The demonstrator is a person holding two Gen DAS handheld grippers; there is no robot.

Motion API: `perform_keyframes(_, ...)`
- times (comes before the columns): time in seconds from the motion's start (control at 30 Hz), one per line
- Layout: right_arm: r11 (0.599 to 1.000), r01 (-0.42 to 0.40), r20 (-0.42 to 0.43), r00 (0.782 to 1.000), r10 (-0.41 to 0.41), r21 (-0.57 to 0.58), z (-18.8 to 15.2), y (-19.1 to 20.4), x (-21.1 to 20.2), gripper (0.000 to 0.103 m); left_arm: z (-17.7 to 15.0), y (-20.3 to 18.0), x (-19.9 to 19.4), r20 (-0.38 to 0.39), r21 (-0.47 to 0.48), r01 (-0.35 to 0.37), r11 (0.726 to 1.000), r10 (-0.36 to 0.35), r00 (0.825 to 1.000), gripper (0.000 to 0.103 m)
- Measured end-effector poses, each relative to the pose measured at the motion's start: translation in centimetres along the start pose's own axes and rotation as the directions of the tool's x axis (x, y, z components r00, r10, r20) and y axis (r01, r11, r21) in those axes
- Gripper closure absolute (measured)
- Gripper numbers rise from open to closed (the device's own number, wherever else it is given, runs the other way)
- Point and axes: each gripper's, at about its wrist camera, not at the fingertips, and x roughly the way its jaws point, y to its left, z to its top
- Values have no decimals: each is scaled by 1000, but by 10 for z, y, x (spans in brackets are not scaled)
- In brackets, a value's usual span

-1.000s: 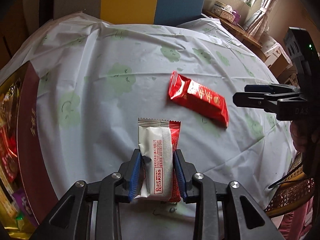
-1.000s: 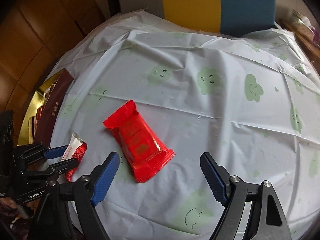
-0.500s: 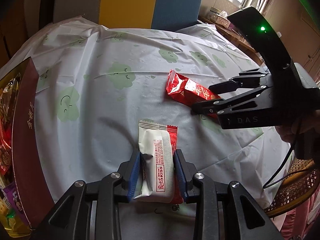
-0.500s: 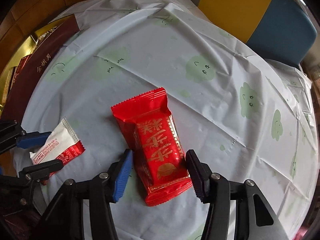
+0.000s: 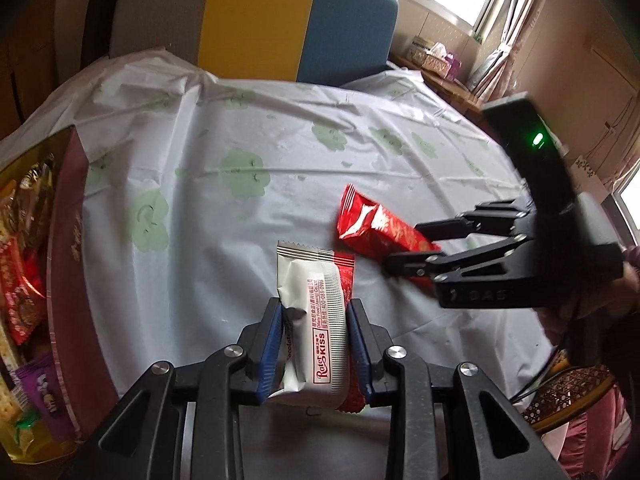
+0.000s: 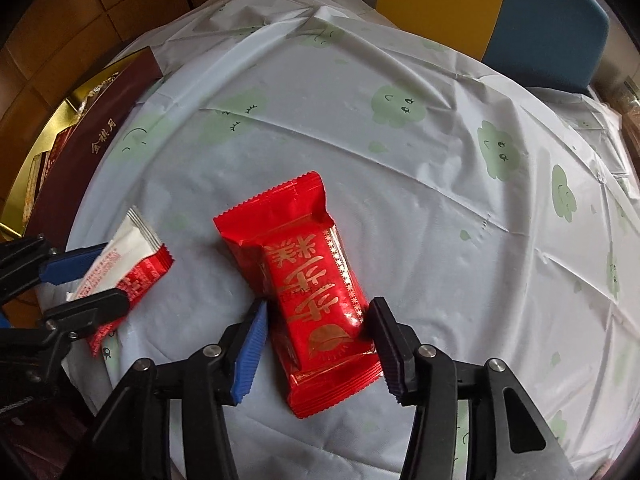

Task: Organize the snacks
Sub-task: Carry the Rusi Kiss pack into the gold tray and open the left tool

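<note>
My left gripper (image 5: 315, 306) is shut on a white and red wafer packet (image 5: 308, 272), held just above the tablecloth; in the right wrist view the packet (image 6: 124, 256) shows at the left between the left gripper's (image 6: 108, 276) fingers. A red foil snack packet (image 6: 312, 280) lies flat on the cloth. My right gripper (image 6: 318, 316) points down over its near half with the packet between the jaws, which are opening. The right pad is at the packet's edge and the left pad stands a little off it. The left wrist view has the red packet (image 5: 372, 226) and right gripper (image 5: 404, 248) at the right.
A maroon box (image 5: 66, 260) with a gold lining holds several snacks at the table's left edge, also visible as the box (image 6: 100, 140) in the right wrist view. The round table wears a pale cloud-print cloth (image 6: 400, 140). A yellow and blue chair (image 5: 256, 20) stands behind, and a wicker seat (image 5: 568, 396) at the right.
The right gripper came down over the red packet and its jaws narrowed from wide apart to close around it. The left gripper rose slightly, still holding the wafer packet.
</note>
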Motion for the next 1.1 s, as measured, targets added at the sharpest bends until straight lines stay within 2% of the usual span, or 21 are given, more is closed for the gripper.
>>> perform_keyframes(0.27,1000,28,35,999,-28,-8,-13,17,-1,51,11,29,-67,129,-90,-19,996,30,991,71)
perform_keyframes(0.4,999,40,46,998,-40,-3,-16,21,-2,51,11,66,-101,179,-171,-88,981,119,977,71)
perform_keyframes(0.5,999,46,59,997,-46,5,-18,24,-5,51,7,109,-125,186,-276,-140,951,196,963,71)
perform_keyframes(0.6,999,46,62,997,-46,15,-20,24,-5,51,-2,164,-141,149,-389,-216,896,292,945,71)
perform_keyframes(0.73,999,43,67,997,-45,24,-22,24,-7,51,-16,219,-143,53,-463,-329,823,396,917,71)
perform_keyframes(0.87,999,39,71,997,-41,37,-23,22,-9,51,-30,256,-131,-36,-506,-383,772,425,904,71)
perform_keyframes(1.1,998,39,69,997,-42,40,-22,21,-8,51,-46,289,-102,-131,-563,-399,723,399,908,71)
